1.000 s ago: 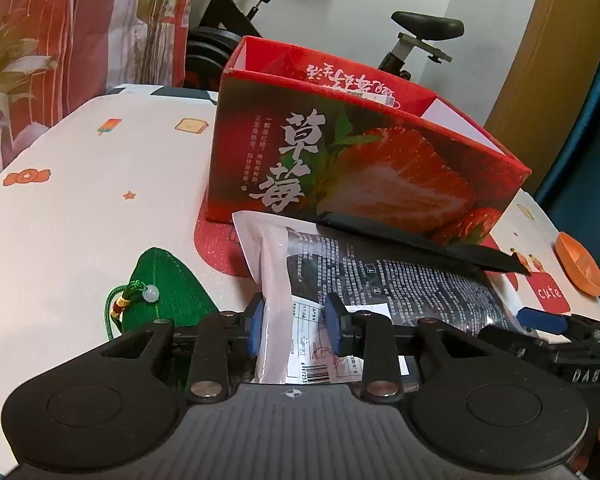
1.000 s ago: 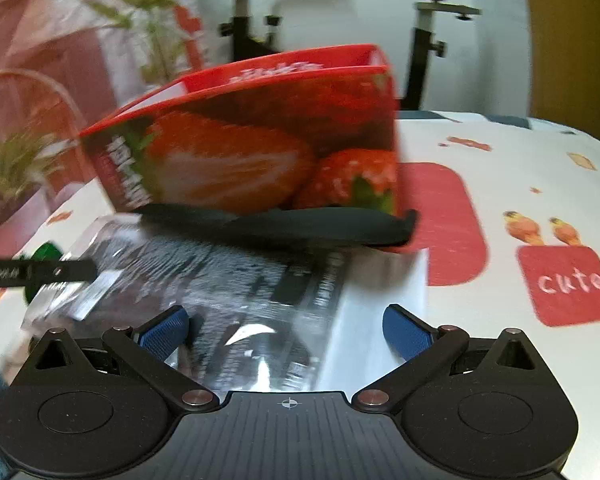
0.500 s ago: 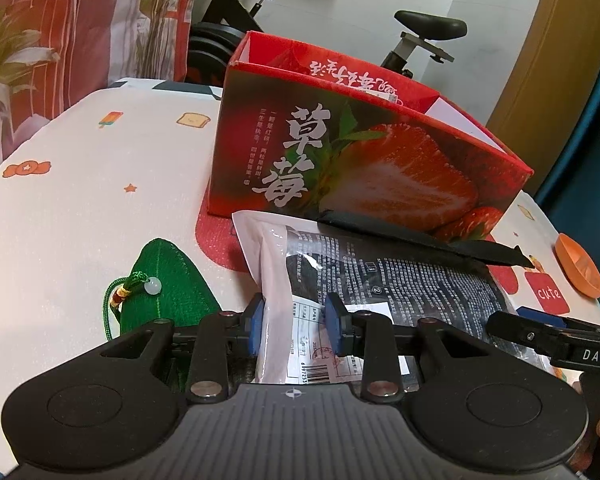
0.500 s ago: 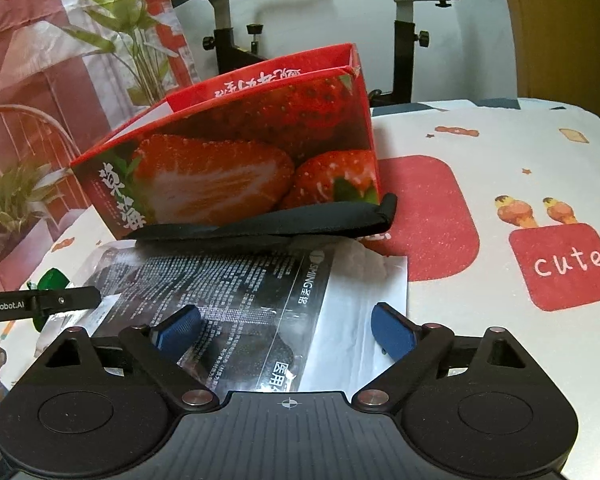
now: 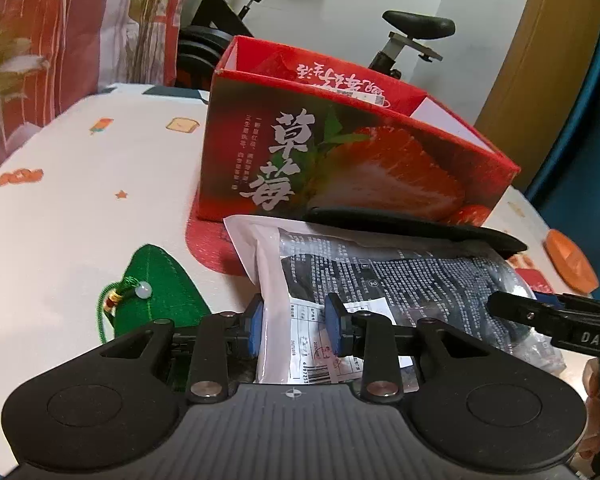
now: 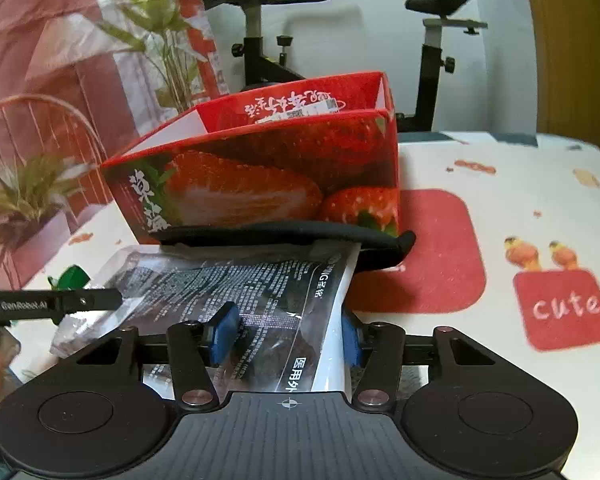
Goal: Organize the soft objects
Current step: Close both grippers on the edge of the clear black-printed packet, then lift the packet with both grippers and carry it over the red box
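Here both tools grip the same plastic packet (image 5: 400, 276), one at each end. The left tool (image 5: 294, 330) has its blue pads (image 5: 255, 325) pressed against the packet's white sealed end, with a printed label and barcode showing between them. The right tool (image 6: 286, 338) clamps the other end of the packet (image 6: 260, 292), its blue pads (image 6: 223, 332) pinching the dark printed film. The packet lies just in front of the red strawberry box (image 5: 340, 160), which stands open-topped on the table (image 5: 80, 200). A black strap (image 5: 416, 228) lies along the foot of the box, touching the packet's far edge; in the right view the strap (image 6: 300, 236) curls round the box corner. A green pouch (image 5: 156, 292) with a beaded cord sits on the table just left of the left tool. An orange dish (image 5: 570, 260) is at the table's right edge. An exercise bike (image 6: 260, 32) stands behind the table.
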The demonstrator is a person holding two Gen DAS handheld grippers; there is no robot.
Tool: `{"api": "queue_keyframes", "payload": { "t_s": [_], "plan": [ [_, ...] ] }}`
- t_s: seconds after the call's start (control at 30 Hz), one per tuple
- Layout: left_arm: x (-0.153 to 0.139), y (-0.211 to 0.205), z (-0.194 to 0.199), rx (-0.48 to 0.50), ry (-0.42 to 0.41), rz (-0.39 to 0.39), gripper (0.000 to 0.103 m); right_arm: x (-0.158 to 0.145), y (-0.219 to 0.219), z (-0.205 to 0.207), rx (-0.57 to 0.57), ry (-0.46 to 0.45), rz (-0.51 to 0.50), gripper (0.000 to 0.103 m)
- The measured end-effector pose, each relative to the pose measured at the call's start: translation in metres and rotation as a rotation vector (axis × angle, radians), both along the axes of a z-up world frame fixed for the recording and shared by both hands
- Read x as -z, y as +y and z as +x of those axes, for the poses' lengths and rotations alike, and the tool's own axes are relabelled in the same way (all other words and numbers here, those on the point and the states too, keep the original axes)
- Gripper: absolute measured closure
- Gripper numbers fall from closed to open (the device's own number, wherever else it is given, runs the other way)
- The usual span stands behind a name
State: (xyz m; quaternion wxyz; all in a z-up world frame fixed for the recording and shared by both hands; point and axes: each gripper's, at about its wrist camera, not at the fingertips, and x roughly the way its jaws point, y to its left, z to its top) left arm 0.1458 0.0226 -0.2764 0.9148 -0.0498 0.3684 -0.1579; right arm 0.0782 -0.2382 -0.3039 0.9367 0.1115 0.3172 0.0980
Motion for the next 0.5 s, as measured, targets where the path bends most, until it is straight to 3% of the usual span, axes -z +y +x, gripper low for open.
{"api": "queue_keyframes", "payload": {
  "t_s": [0.17,0.33,0.5],
  "plan": [
    [0.001,0.005,0.001,0.012,0.028,-0.064,0.070,-0.010,0.000,-0.004,-0.017,-0.023,-0.071,0.067],
    [-0.001,0.013,0.002,0.004,0.052,-0.151,0.070,-0.024,-0.007,-0.007,-0.020,-0.051,-0.071,0.075],
    [-0.017,0.016,-0.003,0.012,-0.012,-0.174,0.070,-0.048,-0.012,-0.012,-0.030,-0.123,-0.050,0.078]
  ]
}}
